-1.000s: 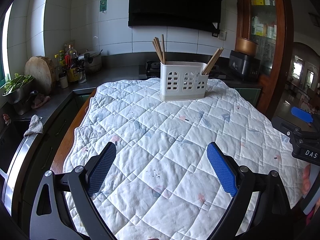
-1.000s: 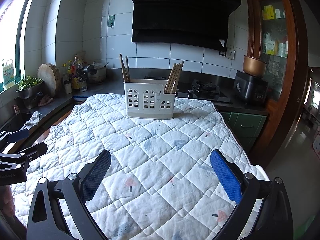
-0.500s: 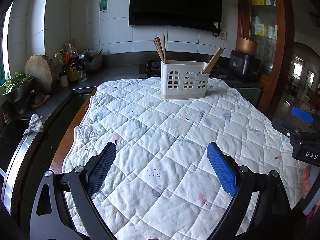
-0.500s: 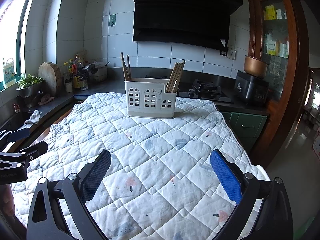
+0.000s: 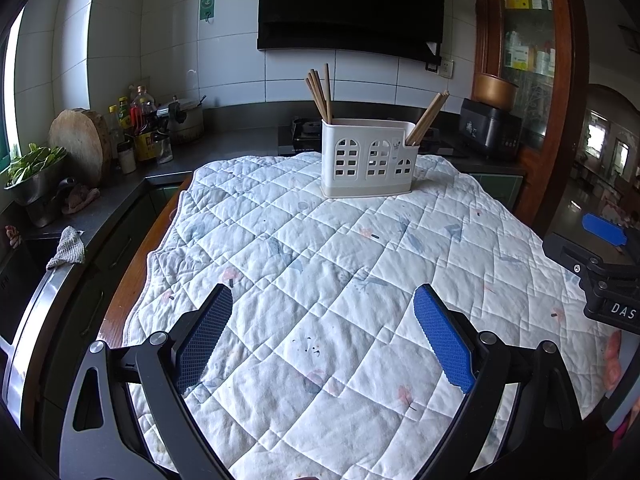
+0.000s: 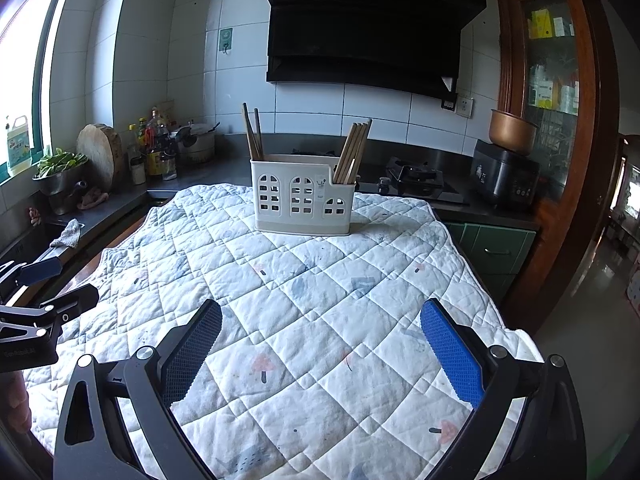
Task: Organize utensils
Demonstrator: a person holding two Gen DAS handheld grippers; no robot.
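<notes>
A white utensil holder (image 5: 368, 156) (image 6: 302, 199) with arched cut-outs stands at the far end of the quilted table cloth (image 5: 320, 280) (image 6: 304, 304). Wooden chopsticks stand in its left compartment (image 5: 319, 94) (image 6: 252, 132) and lean in its right compartment (image 5: 427, 118) (image 6: 354, 152). My left gripper (image 5: 323, 336) is open and empty over the near part of the cloth. My right gripper (image 6: 320, 356) is open and empty too, beside it to the right. Each gripper shows at the edge of the other's view, the right (image 5: 604, 264) and the left (image 6: 36, 312).
A dark counter (image 6: 112, 204) runs along the left with a sink, a rag (image 5: 66, 242), a greens bowl (image 5: 30, 168), a round chopping block (image 5: 82, 146) and bottles (image 5: 140, 128). A gas hob (image 6: 416, 182) and a rice cooker (image 6: 506, 172) stand behind the table. A wooden cabinet (image 6: 560, 120) stands right.
Both views have tilted slightly; the holder sits a little lower in the frames. Both grippers stay open and empty.
</notes>
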